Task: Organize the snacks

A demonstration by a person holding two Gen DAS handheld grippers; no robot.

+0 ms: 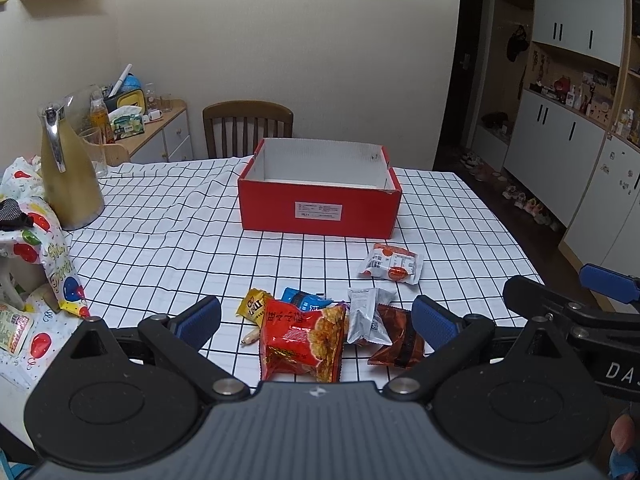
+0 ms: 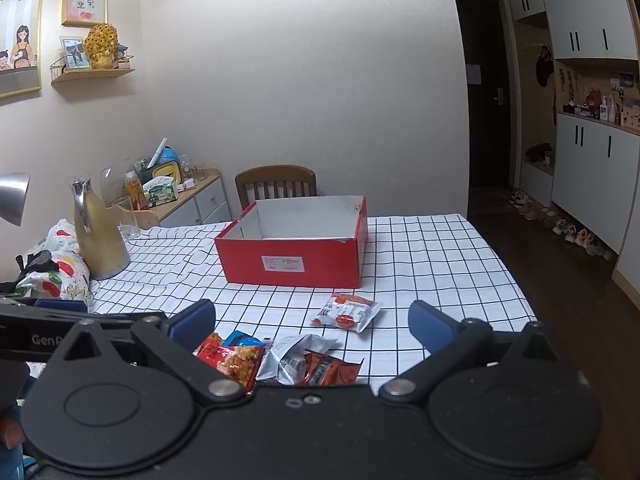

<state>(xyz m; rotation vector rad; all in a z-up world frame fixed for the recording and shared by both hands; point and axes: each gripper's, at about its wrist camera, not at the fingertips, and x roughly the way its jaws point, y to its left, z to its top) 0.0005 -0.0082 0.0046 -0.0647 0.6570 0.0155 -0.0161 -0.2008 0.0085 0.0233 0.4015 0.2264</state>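
A heap of snack packets [image 1: 320,328] lies near the tabletop's front edge, with one white-and-orange packet [image 1: 391,262] apart, closer to the open red box [image 1: 320,210] at mid-table. The left gripper [image 1: 316,322] and right gripper [image 2: 312,322] hover spread, holding nothing. A jug [image 1: 68,176] stands at the left edge.

The box [image 1: 320,200] sits on the counter [image 1: 180,248]. In front of it lies a pile of snacks [image 1: 332,328]. A jug [image 1: 70,176] stands far left.
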